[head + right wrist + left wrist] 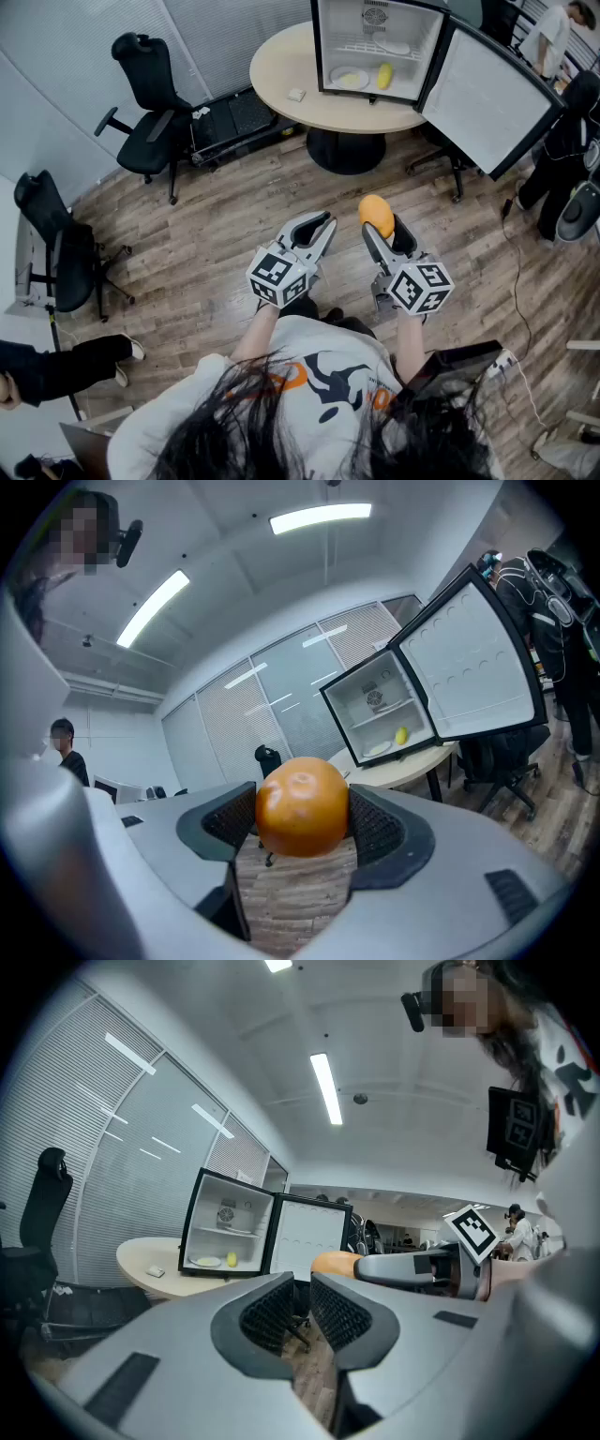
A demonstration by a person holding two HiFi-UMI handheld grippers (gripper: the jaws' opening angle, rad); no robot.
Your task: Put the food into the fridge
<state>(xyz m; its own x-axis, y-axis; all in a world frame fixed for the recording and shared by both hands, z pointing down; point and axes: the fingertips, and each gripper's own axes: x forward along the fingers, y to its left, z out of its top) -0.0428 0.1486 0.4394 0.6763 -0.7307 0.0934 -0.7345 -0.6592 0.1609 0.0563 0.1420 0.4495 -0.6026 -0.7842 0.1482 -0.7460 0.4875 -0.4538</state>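
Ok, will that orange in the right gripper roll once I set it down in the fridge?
Probably: the orange looks round and smooth, so it may roll on the fridge floor. It seems firm, held in the right gripper without visible denting. Release gently.

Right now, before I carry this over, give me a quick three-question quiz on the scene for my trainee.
1. True or false: the right gripper is clamped on the orange.
2. What lies on the floor of the open fridge? A: a plate and a yellow fruit; B: a bottle; C: nothing.
3. What does the left gripper hold?
Key: 1 true; 2 A; 3 nothing, its jaws stand close together with nothing between them.
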